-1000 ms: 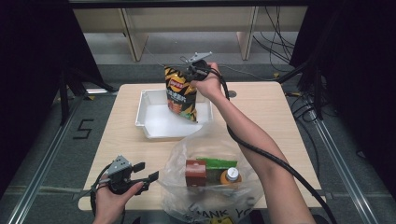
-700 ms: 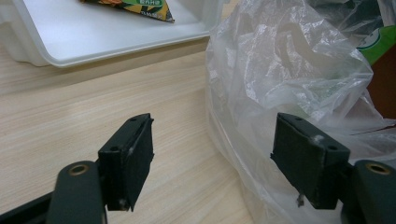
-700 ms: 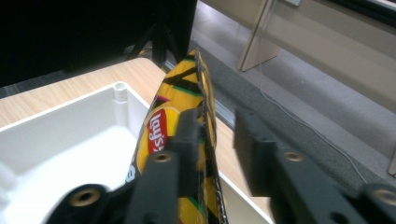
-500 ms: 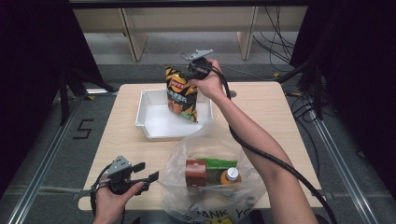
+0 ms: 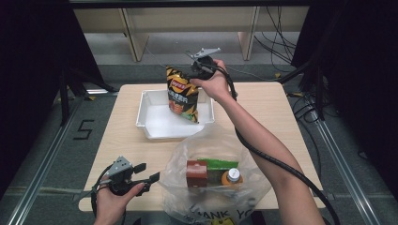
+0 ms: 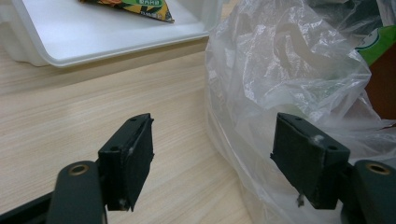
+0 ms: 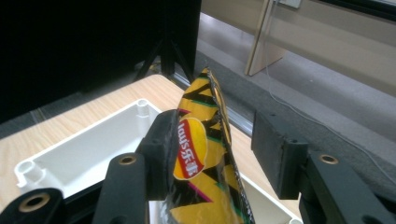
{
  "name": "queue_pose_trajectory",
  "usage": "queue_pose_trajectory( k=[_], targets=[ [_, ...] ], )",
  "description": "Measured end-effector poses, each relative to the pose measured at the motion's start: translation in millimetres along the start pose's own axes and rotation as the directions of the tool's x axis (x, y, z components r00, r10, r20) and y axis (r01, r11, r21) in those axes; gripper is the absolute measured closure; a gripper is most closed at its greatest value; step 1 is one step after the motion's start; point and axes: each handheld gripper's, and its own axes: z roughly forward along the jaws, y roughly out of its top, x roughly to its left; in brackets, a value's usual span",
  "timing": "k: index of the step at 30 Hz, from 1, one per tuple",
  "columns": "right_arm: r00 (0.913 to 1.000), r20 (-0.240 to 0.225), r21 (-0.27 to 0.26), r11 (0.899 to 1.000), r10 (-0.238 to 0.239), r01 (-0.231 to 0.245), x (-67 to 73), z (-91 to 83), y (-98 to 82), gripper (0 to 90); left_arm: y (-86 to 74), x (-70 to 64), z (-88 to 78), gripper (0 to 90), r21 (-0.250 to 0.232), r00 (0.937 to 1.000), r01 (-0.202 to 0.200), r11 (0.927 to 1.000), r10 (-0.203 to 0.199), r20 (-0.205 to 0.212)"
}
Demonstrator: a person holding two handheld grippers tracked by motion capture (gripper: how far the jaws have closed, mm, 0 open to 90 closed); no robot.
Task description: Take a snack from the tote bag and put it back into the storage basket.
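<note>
I see a light wooden table (image 5: 263, 101) carrying two things directly: a white plastic tray (image 5: 157, 126) toward its far side, and a clear plastic bag (image 5: 211, 150) of groceries at the near edge, just in front of the tray

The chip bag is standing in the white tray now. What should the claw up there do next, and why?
Probably lift the right claw up and away. Its jaws have just been opening, and the chip bag stands between them with its bottom in the white tray, one jaw close against it and a gap at the other. Pulling straight off should avoid tipping it. More items wait in the plastic bag.
</note>
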Motion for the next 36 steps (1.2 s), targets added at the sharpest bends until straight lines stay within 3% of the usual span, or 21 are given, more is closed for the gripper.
queue_pose_trajectory(
  k=[1,8,9,10,11,13,16,18,22,27,34,36],
  targets=[
    [0.9995,-0.019,-0.013,1.0,0.025,-0.025,2.4,-1.0,0.4,51.8,0.0,0.4,0.2,28.4,0.0,1.0,-0.006,1.0,0.006,0.004],
    [0.9988,-0.022,-0.071,0.996,0.044,-0.046,3.8,-16.2,-0.2,56.7,-0.1,-0.4,0.3,28.4,0.002,1.0,-0.007,1.0,0.007,0.004],
    [0.9994,-0.031,-0.053,0.999,0.011,-0.013,2.7,-21.6,-1.7,60.6,-0.2,-0.5,0.3,28.4,0.002,1.0,-0.007,1.0,0.007,0.004],
    [0.9994,-0.034,-0.052,0.999,0.002,-0.004,2.5,-23.2,-2.4,64.0,-0.2,-0.6,0.3,28.4,0.002,1.0,-0.006,1.0,0.006,0.003],
    [0.9986,-0.049,-0.064,0.998,0.021,-0.024,5.4,-23.8,-2.6,67.0,-0.2,-0.5,0.2,28.4,0.001,1.0,-0.006,1.0,0.006,0.003],
    [0.9974,-0.071,-0.058,0.998,-0.011,0.007,4.7,-27.8,-7.0,76.5,-0.3,-0.4,0.4,28.4,0.002,1.0,-0.006,1.0,0.006,0.004],
    [0.9946,-0.097,-0.062,0.997,0.038,-0.044,9.9,-29.1,-12.2,87.3,-0.6,-0.8,0.8,28.4,0.005,1.0,-0.002,1.0,0.002,0.005],
    [0.9907,-0.134,-0.034,0.999,0.026,-0.03,9.9,-28.4,-16.5,90.0,-0.7,-2.1,1.1,28.5,-0.002,0.9999,0.015,0.9999,-0.015,0.003],
    [0.9749,-0.219,0.046,0.998,0.039,-0.03,11.0,-19.3,-25.7,90.0,-0.5,-0.3,0.6,28.5,0.003,1.0,-0.003,1.0,0.003,0.005],
    [0.964,-0.259,0.11,0.993,0.061,-0.033,9.1,-3.1,-41.3,90.0,-0.9,0.3,0.8,28.5,0.001,0.9999,0.004,1.0,-0.004,0.009],
    [0.9593,-0.268,0.211,0.977,0.09,-0.033,8.6,17.5,-62.0,90.0,-0.9,1.2,0.9,28.5,0.005,1.0,0.005,1.0,-0.005,0.005],
    [0.9595,-0.274,0.222,0.975,0.067,-0.005,8.6,23.3,-66.8,90.0,-1.0,1.3,0.8,28.5,0.005,1.0,0.006,1.0,-0.006,0.005]
  ],
)
